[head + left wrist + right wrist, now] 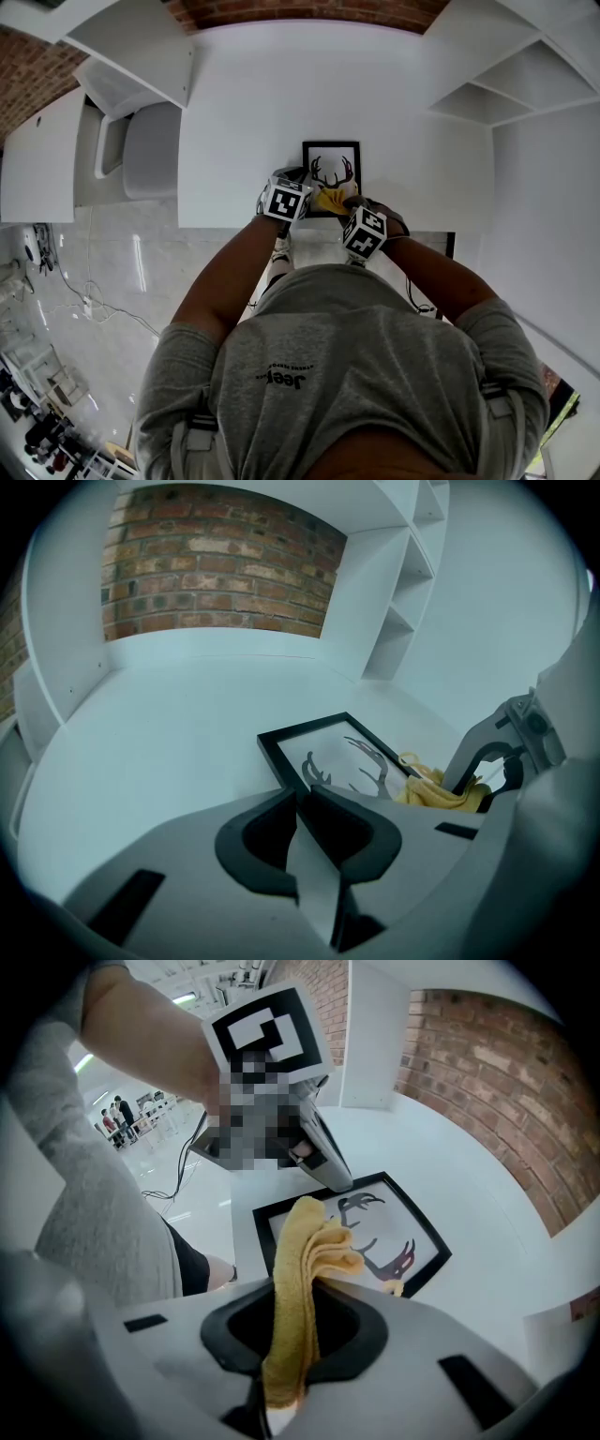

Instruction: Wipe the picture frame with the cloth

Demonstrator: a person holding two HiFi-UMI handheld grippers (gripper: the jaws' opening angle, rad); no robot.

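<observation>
Evidently you were early in the wipe. Your right hand-held gripper (pixel 302 1299) was clamped on the yellow cloth (pixel 314 1237), whose bunched end sat over the near part of the antler-print picture frame (pixel 333 161). The frame lay flat by the tabletop's (pixel 253 103) front edge. Your left hand-held gripper (pixel 300 799), jaws together, pressed at its near-left corner. Most of the glass looked yet to be covered.

White table (pixel 281 94); a black picture frame (pixel 332 169) lies flat near its front edge.
</observation>
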